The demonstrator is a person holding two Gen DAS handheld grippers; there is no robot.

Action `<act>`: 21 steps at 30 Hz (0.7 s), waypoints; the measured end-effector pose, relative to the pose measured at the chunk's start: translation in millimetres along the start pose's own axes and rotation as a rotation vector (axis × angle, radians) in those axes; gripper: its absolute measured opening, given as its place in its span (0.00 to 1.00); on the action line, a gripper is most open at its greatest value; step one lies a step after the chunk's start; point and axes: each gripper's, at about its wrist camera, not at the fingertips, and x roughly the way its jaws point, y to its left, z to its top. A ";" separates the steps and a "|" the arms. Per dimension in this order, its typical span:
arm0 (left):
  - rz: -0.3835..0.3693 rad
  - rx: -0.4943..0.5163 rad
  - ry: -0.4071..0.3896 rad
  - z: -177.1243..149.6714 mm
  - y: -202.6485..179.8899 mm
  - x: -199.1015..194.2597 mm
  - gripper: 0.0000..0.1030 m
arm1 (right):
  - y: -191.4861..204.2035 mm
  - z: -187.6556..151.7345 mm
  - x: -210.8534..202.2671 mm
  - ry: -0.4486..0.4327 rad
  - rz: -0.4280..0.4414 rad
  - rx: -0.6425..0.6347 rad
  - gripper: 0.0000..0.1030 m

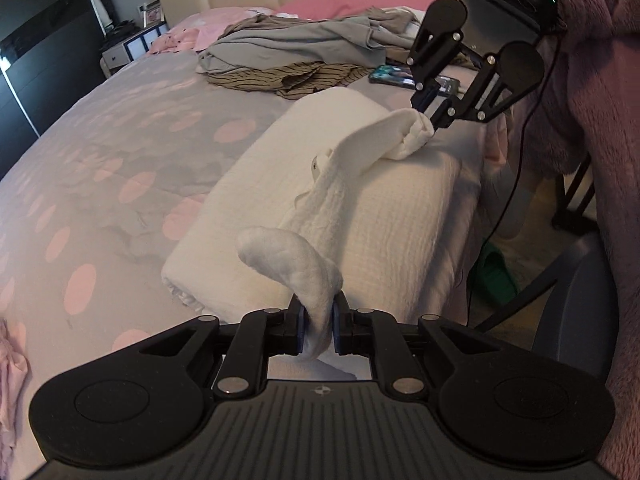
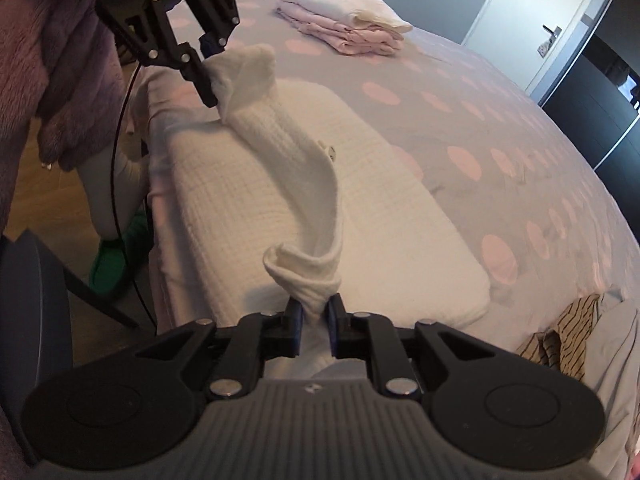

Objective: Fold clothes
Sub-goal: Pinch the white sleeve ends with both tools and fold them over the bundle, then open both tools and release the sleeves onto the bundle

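- Left hand-held gripper (image 1: 319, 330): blue pads pinching a bunched end of the white garment (image 1: 360, 200); cloth fills the gap.
- Right hand-held gripper (image 2: 313, 320): jaws a bit apart, with the other bunched end of the same garment between the pads and touching them; it reads as a loose pinch.
- The white garment is a waffle-textured piece, folded into a thick rectangle along the near edge of the bed (image 1: 120, 140). Its top layer is lifted in a twisted strip strung between the two grippers.
- A small tag (image 2: 330, 153) shows mid-strip; any print on it is too small to read.
- Folded stack (image 2: 344, 16) of white over pale pink sits farther along the bed in the right wrist view, well apart from the garment.
- Unfolded pile (image 1: 304, 52) of grey and tan-striped clothes lies towards the headboard end.
- A phone (image 1: 394, 76) lies just beside that pile, screen lit; text is not legible.
- A purple fleece sleeve (image 1: 592, 60) is behind the right gripper.
- No brand or writing readable anywhere; only a small round emblem on each gripper body.
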 end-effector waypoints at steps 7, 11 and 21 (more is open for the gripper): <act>-0.015 0.052 0.048 -7.4 -9.8 -8.7 0.15 | 6.4 -5.8 -15.6 0.011 0.040 -0.067 0.32; -0.037 0.067 0.076 -13.2 -16.4 -16.2 0.16 | 6.2 -9.5 -25.6 0.022 0.064 -0.070 0.32; -0.007 0.073 -0.045 5.7 -31.2 -36.4 0.39 | 6.7 7.5 -49.6 -0.085 0.013 -0.012 0.47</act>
